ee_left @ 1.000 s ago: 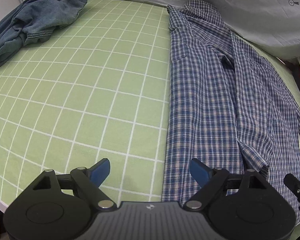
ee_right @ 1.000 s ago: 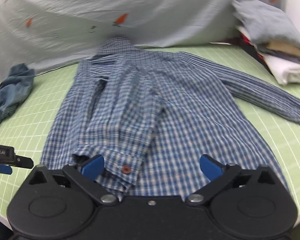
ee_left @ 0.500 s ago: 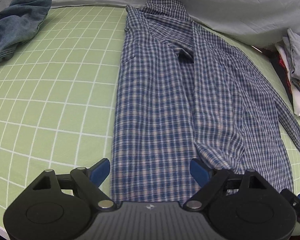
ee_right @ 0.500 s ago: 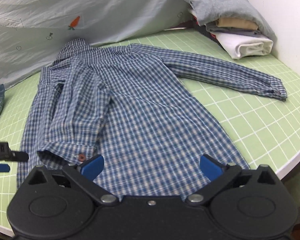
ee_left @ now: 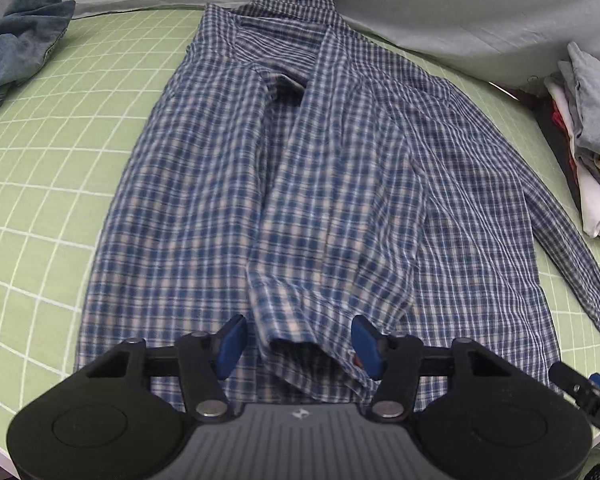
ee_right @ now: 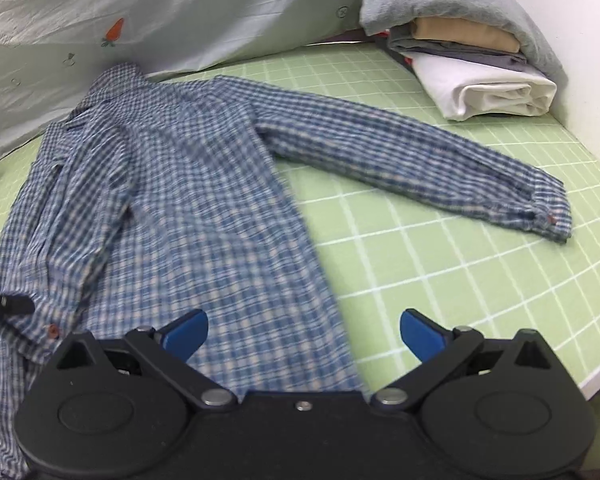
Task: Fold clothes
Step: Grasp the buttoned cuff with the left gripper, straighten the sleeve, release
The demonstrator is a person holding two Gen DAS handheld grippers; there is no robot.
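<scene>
Green grid-lined mat (ee_left: 52, 184) covering a white-edged table, with a pale printed sheet (ee_right: 172, 12) (carrot motifs) draped along the far edge.

Item 1: blue plaid shirt (ee_left: 204, 200), lying flat across the middle of the mat, collar toward the sheet. 1 sleeve is folded inward over the body, its cuff (ee_left: 296, 332) lying near the hem; the other sleeve (ee_right: 400, 160) stretches out flat over the mat toward the table's right side, cuff button showing.

Item 2: crumpled denim garment (ee_left: 16, 44), far-left corner of the mat, well apart from the shirt.

Item 3: stack of folded clothes (ee_right: 472, 60), far-right corner against a white wall, grey piece on top, white piece at the bottom.

Item 4: left gripper (ee_left: 298, 340), blue pads partly apart, 1 on each side of the folded cuff; whether they touch the cloth cannot be told.

Item 5: right gripper (ee_right: 304, 328), pads spread wide with nothing between them, over the shirt's right hem edge, 1 pad above cloth and the other above bare mat.
</scene>
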